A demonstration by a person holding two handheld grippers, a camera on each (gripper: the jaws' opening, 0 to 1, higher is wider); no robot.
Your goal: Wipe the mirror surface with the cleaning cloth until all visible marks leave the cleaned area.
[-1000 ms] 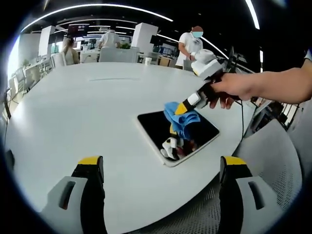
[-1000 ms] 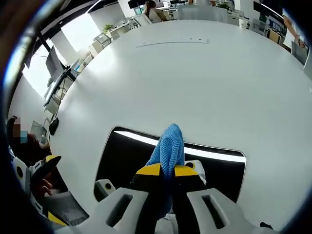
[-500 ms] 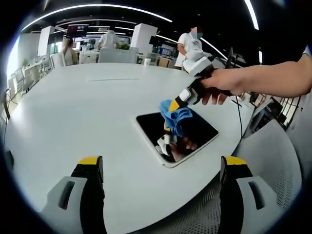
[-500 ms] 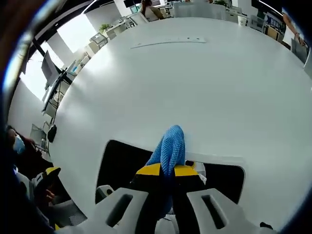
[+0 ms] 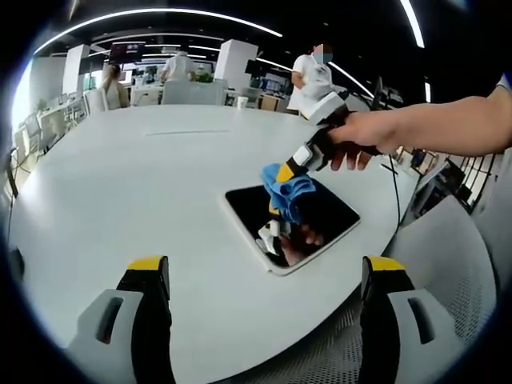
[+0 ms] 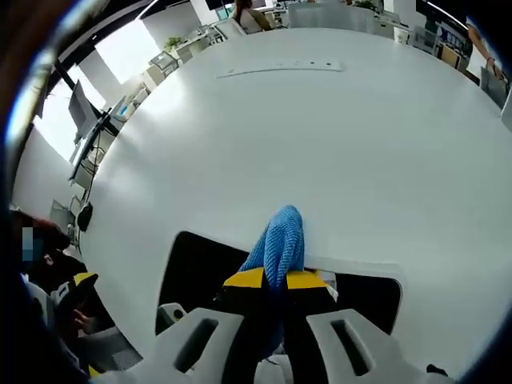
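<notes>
Office space with desks, chairs and ceiling light strips surrounds a large round white table (image 5: 136, 168). Near its edge the mirror (image 5: 324, 216) lies flat, dark and reflective. The right gripper (image 6: 274, 279), held in a hand (image 5: 364, 138), pinches the blue cleaning cloth (image 6: 280, 240) against the glass. The left gripper (image 5: 268, 272) hangs spread wide over the table edge, holding nothing, beside a mesh chair (image 5: 448, 256).

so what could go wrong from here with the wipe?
1. The mirror lies loose near the table edge, and the open left gripper isn't bracing it, so a wiping push may slide it toward the edge.
2. The right gripper pinches the blue cloth with its yellow tips close to the glass; pressing lower might scrape it.
</notes>
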